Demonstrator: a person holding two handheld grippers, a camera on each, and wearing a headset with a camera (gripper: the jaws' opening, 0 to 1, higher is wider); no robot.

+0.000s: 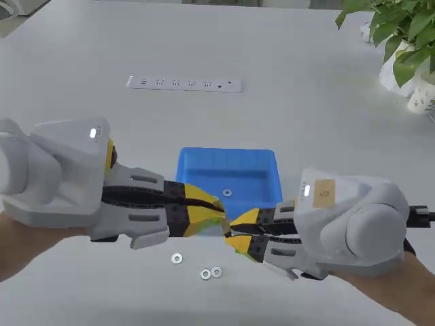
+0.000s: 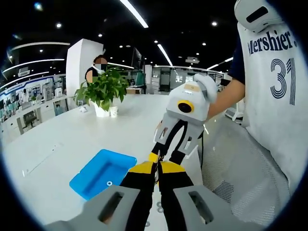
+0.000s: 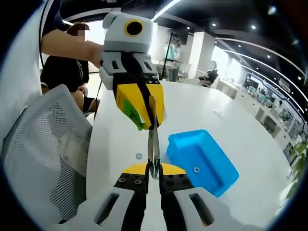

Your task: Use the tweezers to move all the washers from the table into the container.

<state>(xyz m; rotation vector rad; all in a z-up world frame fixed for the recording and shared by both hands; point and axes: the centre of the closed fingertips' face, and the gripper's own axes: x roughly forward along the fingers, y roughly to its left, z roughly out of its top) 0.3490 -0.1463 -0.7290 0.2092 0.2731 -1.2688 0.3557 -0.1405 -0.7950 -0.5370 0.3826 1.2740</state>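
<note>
Steel tweezers (image 3: pixel 153 144) bridge my left hand-held gripper (image 1: pixel 215 216) and right hand-held gripper (image 1: pixel 239 234), both pinching them, likely to reseat the hold. Three washers (image 1: pixel 177 258) lie on the table (image 1: pixel 285 102); another sits inside the blue container (image 1: pixel 204 170).

Open table (image 1: pixel 285 81) surrounds the container (image 1: pixel 228 153); power strip (image 1: pixel 183 83) and plant (image 1: pixel 401 34) stand well beyond.

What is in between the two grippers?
The tweezers: thin metal, reaching from the right gripper to the left gripper, both shut on them. The right gripper view shows this.
</note>
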